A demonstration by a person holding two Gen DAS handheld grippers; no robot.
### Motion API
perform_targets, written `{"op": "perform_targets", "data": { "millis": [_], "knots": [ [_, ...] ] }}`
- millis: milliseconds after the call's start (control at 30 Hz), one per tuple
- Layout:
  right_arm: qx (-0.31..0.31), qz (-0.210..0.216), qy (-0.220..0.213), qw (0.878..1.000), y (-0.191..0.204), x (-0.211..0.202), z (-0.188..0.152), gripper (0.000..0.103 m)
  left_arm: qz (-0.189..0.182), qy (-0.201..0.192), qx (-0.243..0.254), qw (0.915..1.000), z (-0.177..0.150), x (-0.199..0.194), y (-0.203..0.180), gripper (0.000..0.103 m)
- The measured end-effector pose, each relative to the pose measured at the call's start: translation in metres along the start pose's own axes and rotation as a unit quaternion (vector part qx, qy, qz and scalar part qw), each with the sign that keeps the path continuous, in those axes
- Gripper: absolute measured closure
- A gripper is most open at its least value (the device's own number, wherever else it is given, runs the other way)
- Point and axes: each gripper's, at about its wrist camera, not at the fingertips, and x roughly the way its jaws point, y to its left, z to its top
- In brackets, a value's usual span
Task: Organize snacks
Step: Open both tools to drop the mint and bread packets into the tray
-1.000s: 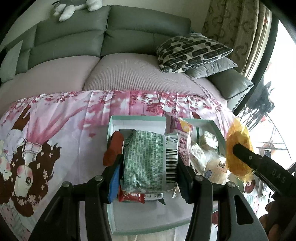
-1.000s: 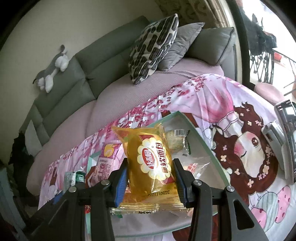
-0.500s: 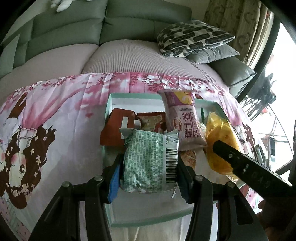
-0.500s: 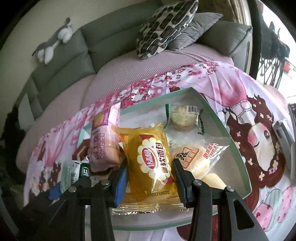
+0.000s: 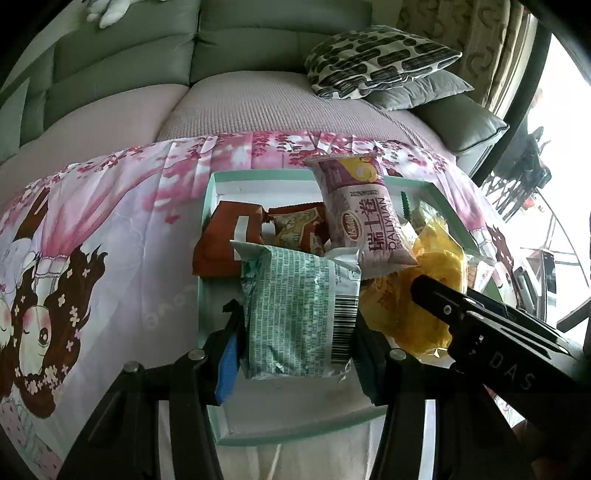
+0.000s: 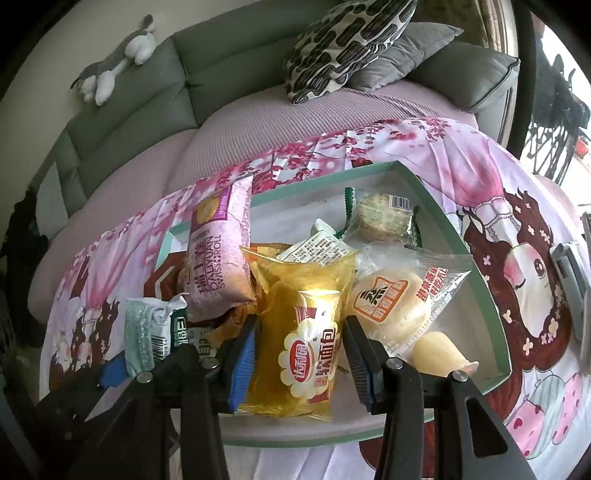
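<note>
Pink printed cloth [image 5: 122, 229] over a sofa carries a mint-rimmed tray [image 5: 207, 206]. Left gripper [image 5: 295, 332] is clamped on a green packet [image 5: 295, 314] above the tray's 6 o'clock edge; right gripper [image 6: 301, 350] is clamped on a yellow bread packet [image 6: 310, 332] at 4 o'clock of it. Risk: releasing onto the leaning purple roll [image 6: 218, 258] could topple it over the rim.

Brown packet [image 5: 221, 243] half-hidden — stuffed toy [image 5: 107, 11] cut off.
</note>
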Motion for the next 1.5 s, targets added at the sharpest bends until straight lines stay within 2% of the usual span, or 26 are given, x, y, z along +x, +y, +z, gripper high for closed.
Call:
{"op": "perform_targets", "data": {
  "millis": [333, 633, 733, 967, 1000, 1067, 1100, 1167, 1300, 1333, 1400, 1500],
  "knots": [
    [0.015, 0.002, -0.001, 1.000, -0.005, -0.002, 0.002, 0.052, -0.004, -0.003, 0.002, 1.0000, 0.001, -0.004, -0.001, 0.035],
    [0.018, 0.000, -0.018, 1.000, -0.004, -0.014, 0.006, 0.052, -0.010, -0.020, -0.006, 0.9997, 0.004, -0.016, 0.004, 0.034],
    [0.017, -0.003, -0.020, 1.000, -0.004, -0.015, 0.006, 0.052, -0.018, -0.029, -0.020, 0.9992, 0.006, -0.022, 0.010, 0.034],
    [0.015, -0.008, -0.023, 1.000, -0.006, -0.019, 0.007, 0.051, -0.007, -0.046, -0.049, 0.9977, 0.009, -0.033, 0.028, 0.034],
    [0.013, -0.010, -0.022, 1.000, -0.006, -0.020, 0.007, 0.045, -0.001, -0.047, -0.056, 0.9973, 0.009, -0.034, 0.033, 0.032],
    [0.007, -0.015, -0.019, 1.000, -0.003, -0.018, 0.006, 0.037, 0.018, -0.045, -0.065, 0.9967, 0.009, -0.033, 0.041, 0.021],
    [0.004, -0.015, -0.017, 1.000, -0.002, -0.018, 0.006, 0.037, 0.028, -0.044, -0.067, 0.9964, 0.009, -0.032, 0.046, 0.019],
    [-0.002, -0.013, -0.014, 1.000, 0.002, -0.016, 0.006, 0.037, 0.042, -0.042, -0.071, 0.9957, 0.008, -0.031, 0.052, 0.019],
    [-0.013, -0.010, -0.003, 1.000, 0.008, -0.012, 0.004, 0.020, 0.081, -0.029, -0.069, 0.9939, 0.005, -0.023, 0.064, 0.014],
    [-0.016, -0.009, -0.002, 1.000, 0.010, -0.011, 0.003, 0.018, 0.089, -0.027, -0.066, 0.9935, 0.003, -0.022, 0.065, 0.007],
    [-0.019, -0.008, -0.001, 1.000, 0.013, -0.010, 0.003, 0.012, 0.104, -0.024, -0.064, 0.9922, 0.001, -0.019, 0.069, 0.007],
    [-0.023, -0.008, 0.000, 1.000, 0.015, -0.009, 0.001, 0.005, 0.107, -0.025, -0.073, 0.9913, 0.000, -0.019, 0.075, 0.006]
  ]
}}
